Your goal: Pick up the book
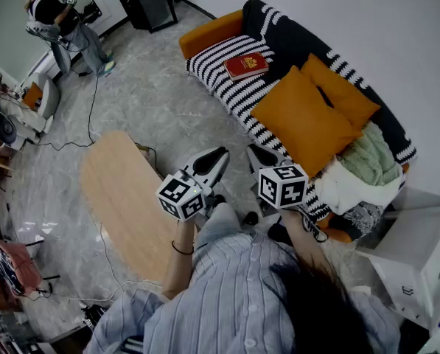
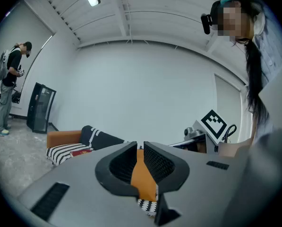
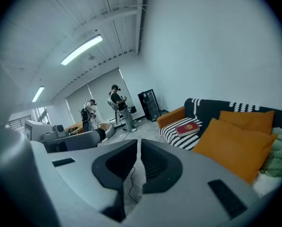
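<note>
1. The left gripper (image 1: 220,155) and the right gripper (image 1: 260,155) were both closed on nothing, held close before the person.
2. Farther off, the red book (image 1: 245,65) lay flat on the striped sofa (image 1: 208,60), beside the orange cushions (image 1: 308,120).

Two orange cushions (image 1: 302,120) on striped sofa (image 1: 214,61); wooden table (image 1: 124,198) nearby; green blanket (image 1: 371,161)

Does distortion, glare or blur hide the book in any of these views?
Head view: sharp, evenly lit, book clear on the striped sofa. Left gripper view: heavy fisheye bending, dark corners, book tiny but visible. Right gripper view: same fisheye, bright ceiling light, book plain.
</note>
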Demonstrator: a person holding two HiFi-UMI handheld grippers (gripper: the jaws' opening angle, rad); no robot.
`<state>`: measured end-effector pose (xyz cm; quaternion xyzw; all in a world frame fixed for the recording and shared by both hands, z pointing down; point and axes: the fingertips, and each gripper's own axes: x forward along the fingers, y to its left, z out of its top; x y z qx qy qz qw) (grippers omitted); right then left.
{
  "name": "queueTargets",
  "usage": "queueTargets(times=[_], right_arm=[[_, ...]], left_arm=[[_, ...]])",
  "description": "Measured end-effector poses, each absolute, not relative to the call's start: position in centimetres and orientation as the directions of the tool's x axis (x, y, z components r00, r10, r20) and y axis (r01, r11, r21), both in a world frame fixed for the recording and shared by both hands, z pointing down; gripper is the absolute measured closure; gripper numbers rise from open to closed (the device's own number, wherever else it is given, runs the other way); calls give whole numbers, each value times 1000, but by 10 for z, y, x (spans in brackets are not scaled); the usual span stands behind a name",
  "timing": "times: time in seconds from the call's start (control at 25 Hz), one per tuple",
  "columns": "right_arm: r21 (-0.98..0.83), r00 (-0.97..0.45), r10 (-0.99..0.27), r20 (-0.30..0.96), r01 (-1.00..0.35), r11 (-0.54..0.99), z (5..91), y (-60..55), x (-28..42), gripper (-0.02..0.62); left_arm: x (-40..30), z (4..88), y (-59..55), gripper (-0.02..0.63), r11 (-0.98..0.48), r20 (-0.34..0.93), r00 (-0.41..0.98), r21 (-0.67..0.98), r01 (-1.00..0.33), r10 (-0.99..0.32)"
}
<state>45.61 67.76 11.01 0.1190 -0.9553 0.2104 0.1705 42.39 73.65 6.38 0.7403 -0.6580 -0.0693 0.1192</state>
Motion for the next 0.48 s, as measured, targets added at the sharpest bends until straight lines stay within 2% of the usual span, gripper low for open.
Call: queueTargets(times=[0.48], right_arm=[[-410, -916, -160, 367, -314, 856, 119, 672, 464, 557]], left_arm=[[436, 72, 733, 571, -114, 77, 139, 270, -956, -987]])
